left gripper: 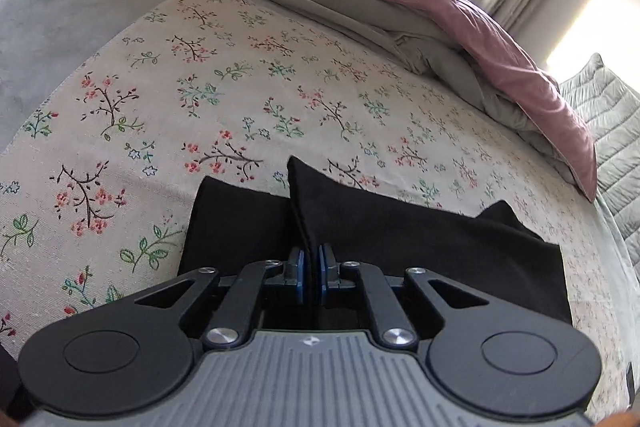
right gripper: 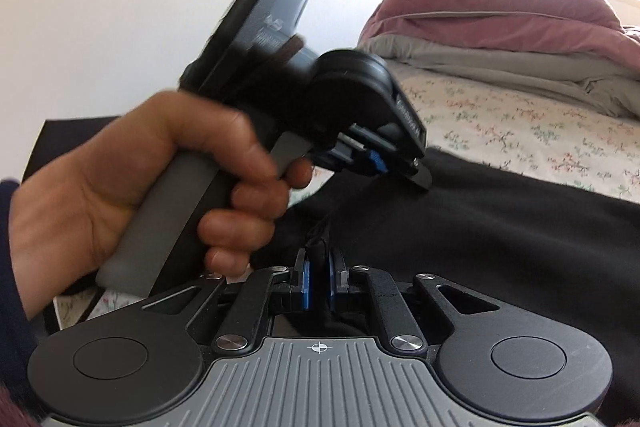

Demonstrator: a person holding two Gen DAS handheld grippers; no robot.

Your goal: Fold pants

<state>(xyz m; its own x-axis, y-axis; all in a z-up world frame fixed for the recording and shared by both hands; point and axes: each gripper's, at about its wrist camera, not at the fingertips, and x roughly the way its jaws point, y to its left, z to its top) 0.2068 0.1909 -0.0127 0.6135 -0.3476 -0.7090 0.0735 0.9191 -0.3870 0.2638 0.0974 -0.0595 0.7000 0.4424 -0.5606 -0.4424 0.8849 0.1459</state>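
Left claw clamped on a raised fold of the black fabric pants, blue pads pinching the cloth between them. Right claw likewise closed on a bunched ridge of the same pants, dark cloth caught between its blue pads. Pants spread over the bed's cream floral-print sheet, partly doubled, two corners sticking up toward the far side. Seen from the right wrist: a hand wrapped around the grey handle of the left claw, tilted down onto the cloth. Beyond: dusty-pink and grey quilt heaped along the bed's far edge.
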